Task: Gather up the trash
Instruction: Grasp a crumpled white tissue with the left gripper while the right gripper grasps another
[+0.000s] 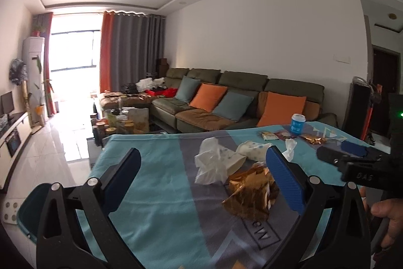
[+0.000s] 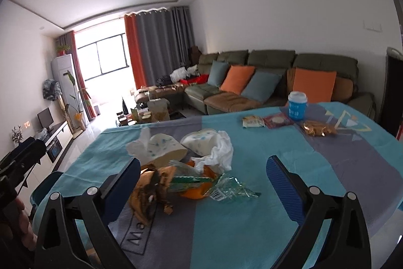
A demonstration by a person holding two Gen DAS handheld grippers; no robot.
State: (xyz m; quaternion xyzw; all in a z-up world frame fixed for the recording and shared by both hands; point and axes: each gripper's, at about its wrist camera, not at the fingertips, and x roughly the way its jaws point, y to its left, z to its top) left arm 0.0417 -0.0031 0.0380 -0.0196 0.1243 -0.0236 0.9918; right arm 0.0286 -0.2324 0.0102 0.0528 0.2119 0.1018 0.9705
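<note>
Directly ahead of both handheld grippers, a heap of trash sits on a table covered by a teal and grey tablecloth (image 2: 314,168). Seen from the left wrist, the left gripper (image 1: 204,169) is spread wide and holds nothing; a crumpled gold foil wrapper (image 1: 249,189) lies just inside its right-hand finger, with a white tissue (image 1: 210,163) a little beyond. Seen from the right wrist, the right gripper (image 2: 204,168) is equally wide and empty; the same wrapper lies against its left-hand finger, and a clear plastic wrapper (image 2: 226,189) over orange peel (image 2: 194,192) lies between the fingers, left of centre. So the heap lies between the two tools, and the left one looks marginally nearer the foil. Farther back stand a blue paper cup (image 2: 297,105) and small snack packets (image 2: 264,121). No bin is visible.
</note>
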